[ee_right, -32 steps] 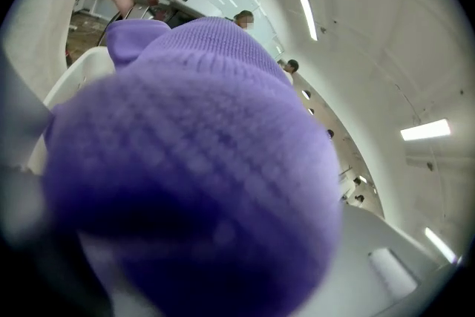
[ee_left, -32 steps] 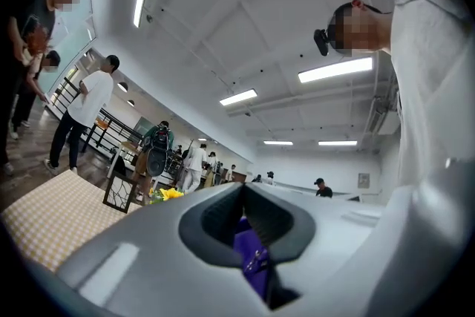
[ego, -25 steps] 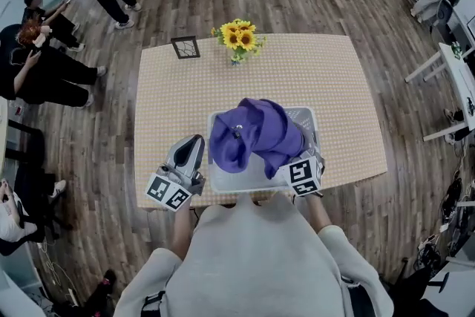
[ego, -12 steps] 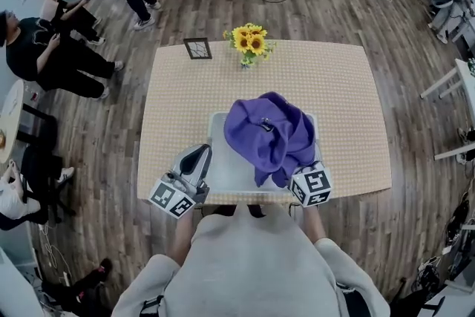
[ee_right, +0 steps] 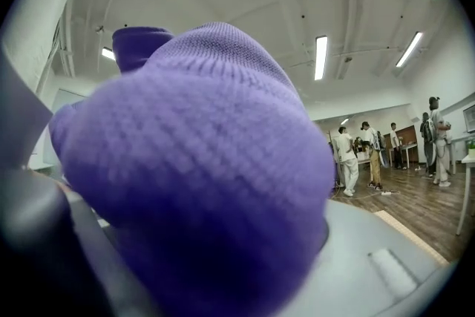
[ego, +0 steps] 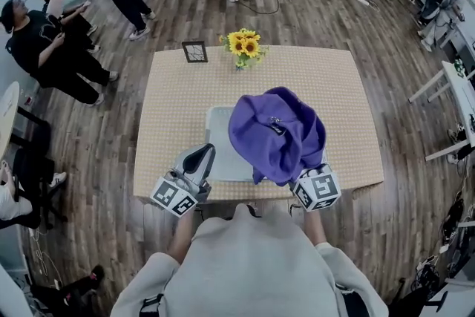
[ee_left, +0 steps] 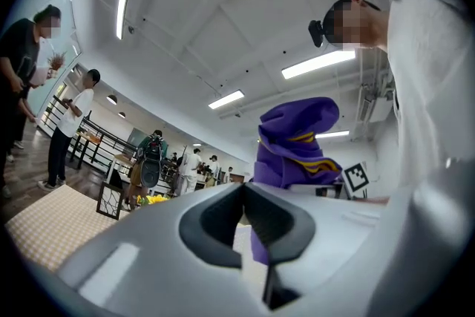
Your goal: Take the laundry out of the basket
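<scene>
Laundry, one purple garment [ego: 276, 131], hangs bunched over the right half of the basket [ego: 219, 159], clamped in the right gripper [ego: 304, 178] at the basket's near right corner. At the basket's near left corner the left gripper [ego: 202, 154] is farther off, jaws together and empty.

I am finding no readable word, number, brand or sign anywhere around the table [ego: 185, 115], and am seeing only black-and-white square patterns, without letters, on the left marker cube [ego: 172, 197] and right marker cube [ego: 316, 188] at its near edge.
</scene>
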